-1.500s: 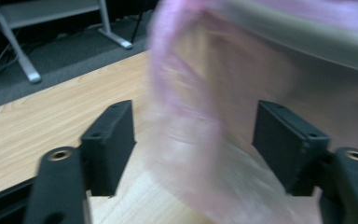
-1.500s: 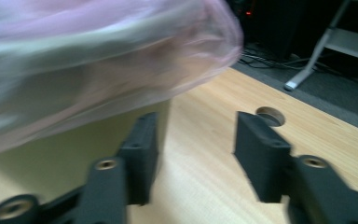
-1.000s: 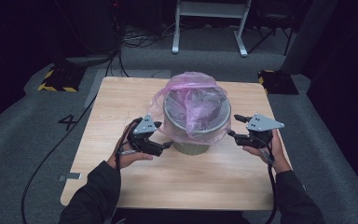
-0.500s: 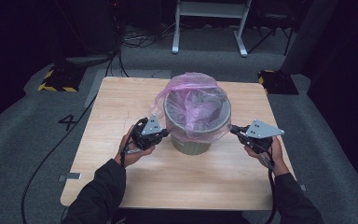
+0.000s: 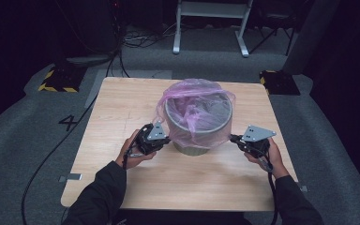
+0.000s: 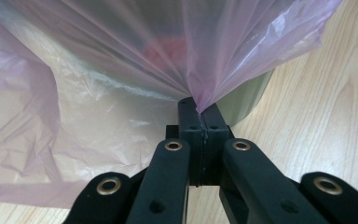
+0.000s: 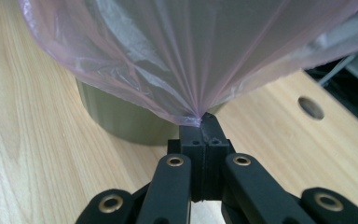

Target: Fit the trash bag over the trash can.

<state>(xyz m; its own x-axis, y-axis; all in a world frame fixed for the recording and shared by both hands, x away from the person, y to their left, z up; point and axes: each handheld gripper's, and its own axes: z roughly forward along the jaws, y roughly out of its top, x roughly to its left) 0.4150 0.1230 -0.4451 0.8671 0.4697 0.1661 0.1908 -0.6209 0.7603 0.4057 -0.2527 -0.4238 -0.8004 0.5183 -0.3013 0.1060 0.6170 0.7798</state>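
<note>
A grey round bin (image 5: 198, 147) stands in the middle of the wooden table (image 5: 122, 103). A thin pink plastic bag (image 5: 194, 101) lines it and drapes over its rim down the outside. My left gripper (image 5: 168, 139) is at the bin's left side, shut on the bag's hem (image 6: 196, 103). My right gripper (image 5: 233, 138) is at the bin's right side, shut on the bag's opposite hem (image 7: 196, 120). Both pinches pull the film (image 7: 186, 56) taut, down and outward. The bin's wall (image 7: 121, 121) shows below the bag.
A round hole (image 7: 311, 107) sits in the tabletop near the right gripper. Beyond the table lie a grey floor, cables (image 5: 136, 40), a yellow-striped block (image 5: 56, 79) and a white frame's legs (image 5: 211, 23).
Both grippers have dropped lower along the bin's sides and drawn the bag's hem down over the rim. The bag now sits flatter on the bin.
</note>
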